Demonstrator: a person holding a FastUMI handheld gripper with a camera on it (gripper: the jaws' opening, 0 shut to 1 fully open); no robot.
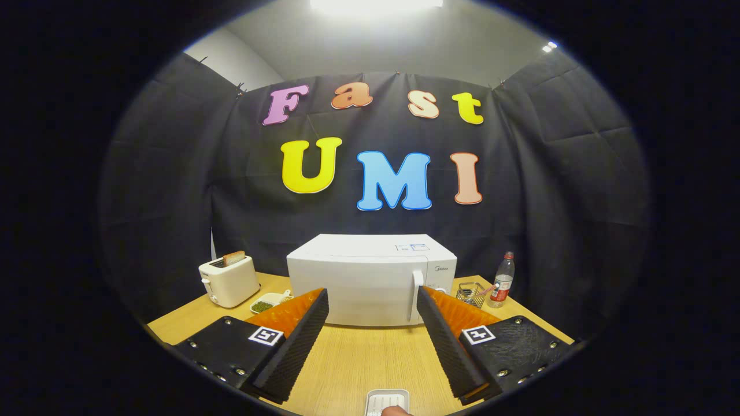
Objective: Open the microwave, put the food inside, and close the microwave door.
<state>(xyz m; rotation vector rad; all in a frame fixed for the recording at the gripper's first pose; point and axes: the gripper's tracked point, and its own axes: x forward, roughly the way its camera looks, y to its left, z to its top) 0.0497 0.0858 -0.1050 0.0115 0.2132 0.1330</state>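
We see the white microwave (370,280), door shut w/ upright handle (415,294) at its right, sitting on the wood table (358,358) just beyond the gripper (373,315), whose fingers are spread wide apart, holding nothing, w/ a small white tray (387,400) near their base.

- White tray (387,400) between the gripper (373,312) fingers: cut off at the near edge — contents not identifiable.
- Microwave (370,277): lower front corners hidden behind the spread fingertips.
- Wire basket (471,293): partly hidden; contents too small to identify.
- Small dish (267,303): green contents unidentifiable.
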